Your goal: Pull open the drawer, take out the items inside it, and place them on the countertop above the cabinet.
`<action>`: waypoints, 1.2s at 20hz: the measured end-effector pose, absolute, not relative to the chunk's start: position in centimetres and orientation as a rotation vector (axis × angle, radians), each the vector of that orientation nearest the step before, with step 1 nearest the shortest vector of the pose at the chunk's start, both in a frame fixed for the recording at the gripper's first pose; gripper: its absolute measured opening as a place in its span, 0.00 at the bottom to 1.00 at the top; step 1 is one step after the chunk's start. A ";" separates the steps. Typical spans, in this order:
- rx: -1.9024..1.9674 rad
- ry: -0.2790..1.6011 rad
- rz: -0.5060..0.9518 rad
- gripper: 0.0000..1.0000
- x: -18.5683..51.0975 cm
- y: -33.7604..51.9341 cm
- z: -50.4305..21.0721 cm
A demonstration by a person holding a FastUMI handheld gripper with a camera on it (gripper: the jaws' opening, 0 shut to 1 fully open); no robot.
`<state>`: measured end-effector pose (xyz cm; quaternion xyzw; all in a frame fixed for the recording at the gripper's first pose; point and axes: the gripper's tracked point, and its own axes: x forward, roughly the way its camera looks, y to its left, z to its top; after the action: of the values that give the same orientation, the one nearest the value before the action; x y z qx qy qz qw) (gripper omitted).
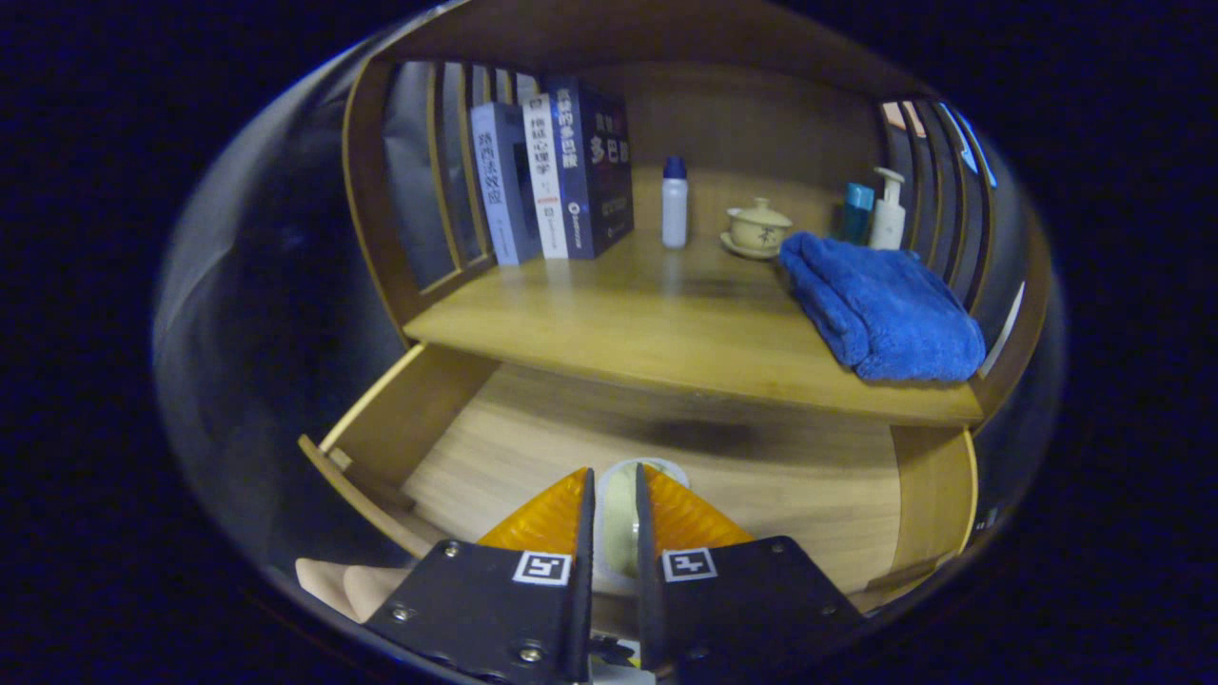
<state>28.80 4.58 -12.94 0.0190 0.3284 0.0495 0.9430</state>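
The wooden drawer (818,495) stands pulled open below the countertop (666,323). My gripper (615,480) is down inside the drawer, its two fingers close together with a pale roundish item (616,518) between them. The fingers appear to press on both sides of the item; most of it is hidden by them, so I cannot tell what it is. The drawer floor around the fingers is bare wood.
On the countertop stand several upright books (552,181) at the back left, a white bottle with a blue cap (675,205), a lidded tea cup on a saucer (757,228), a pump bottle (889,214) and a folded blue towel (880,304) on the right. A hand (343,585) shows beside the gripper.
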 end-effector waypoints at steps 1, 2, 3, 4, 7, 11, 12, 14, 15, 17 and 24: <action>0.039 0.650 0.109 0.21 28.8 4.8 -11.9; 0.039 0.628 0.113 0.21 28.7 4.9 -11.0; 0.038 0.607 0.116 0.21 28.8 5.0 -10.0; 0.037 0.584 0.117 0.21 28.9 5.0 -9.1; 0.026 0.523 0.098 0.21 29.9 4.5 -7.0; 0.058 0.475 0.072 0.21 32.0 4.1 -5.5; 0.045 0.473 0.057 0.21 32.7 3.7 -5.6; 0.055 0.519 0.071 0.21 32.6 4.2 -7.1; 0.065 0.549 0.081 0.21 32.3 4.6 -8.1; 0.066 0.609 0.105 0.21 31.3 4.8 -10.0; 0.014 0.701 0.137 0.35 28.9 4.1 -12.9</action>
<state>28.88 4.12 -12.85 0.0069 0.3432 0.0669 0.9369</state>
